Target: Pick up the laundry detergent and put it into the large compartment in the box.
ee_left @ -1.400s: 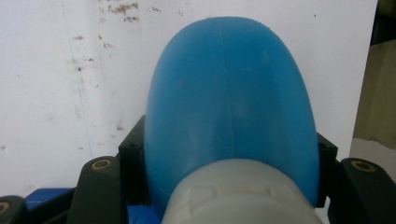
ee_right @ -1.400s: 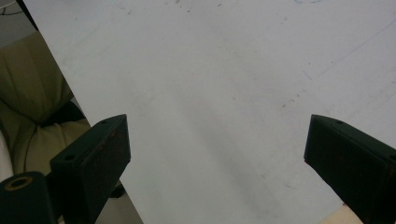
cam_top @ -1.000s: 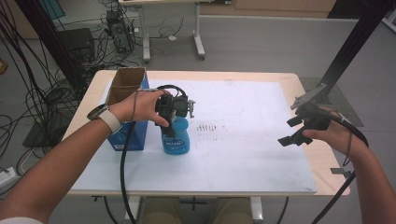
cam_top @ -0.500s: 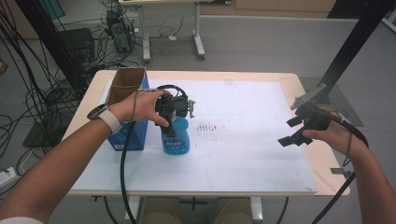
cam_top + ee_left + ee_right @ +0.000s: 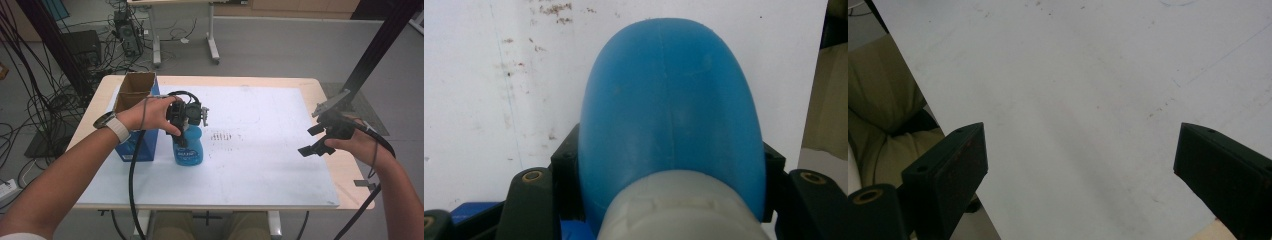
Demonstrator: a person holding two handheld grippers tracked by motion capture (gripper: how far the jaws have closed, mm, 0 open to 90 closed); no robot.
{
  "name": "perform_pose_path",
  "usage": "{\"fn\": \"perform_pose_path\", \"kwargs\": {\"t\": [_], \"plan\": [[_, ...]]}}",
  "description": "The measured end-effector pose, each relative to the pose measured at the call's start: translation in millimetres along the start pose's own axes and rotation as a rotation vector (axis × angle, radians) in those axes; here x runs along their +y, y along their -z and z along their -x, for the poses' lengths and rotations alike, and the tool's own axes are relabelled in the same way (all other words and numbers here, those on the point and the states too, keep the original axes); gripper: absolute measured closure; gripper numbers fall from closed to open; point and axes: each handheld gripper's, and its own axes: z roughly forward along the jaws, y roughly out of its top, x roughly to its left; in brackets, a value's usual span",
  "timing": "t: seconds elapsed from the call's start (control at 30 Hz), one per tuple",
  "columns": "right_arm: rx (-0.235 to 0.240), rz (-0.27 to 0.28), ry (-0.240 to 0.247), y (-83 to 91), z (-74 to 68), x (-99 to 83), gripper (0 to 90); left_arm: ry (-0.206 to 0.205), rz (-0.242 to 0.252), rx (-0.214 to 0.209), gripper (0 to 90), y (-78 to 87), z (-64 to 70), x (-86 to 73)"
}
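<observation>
A blue plastic bottle [image 5: 190, 151] with a grey-white cap stands upright on the white mat [image 5: 260, 160], left of centre. My left gripper [image 5: 185, 126] comes down on it from above, shut on the blue bottle just below the cap. In the left gripper view the bottle [image 5: 669, 100] bulges out between the two black jaws, which press on either side, with the left gripper [image 5: 669, 167] centred on it. My right gripper [image 5: 311, 140] hovers open near the mat's right edge. In the right gripper view the right gripper [image 5: 1083, 160] has only bare mat between its jaws.
An open-topped box [image 5: 134, 91], blue outside and cardboard inside, stands right beside the bottle on its left. The wooden table [image 5: 345, 165] shows as a narrow rim around the mat. Cables and desk legs lie on the floor beyond the table.
</observation>
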Motion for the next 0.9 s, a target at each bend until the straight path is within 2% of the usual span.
{"fn": "perform_pose_path", "kwargs": {"t": [0.9], "plan": [[0.006, -0.004, -0.002, -2.2, 0.1, -0.9, 7.0, 0.002, 0.002, -0.001, 37.7, -0.1, -0.4, -0.1]]}}
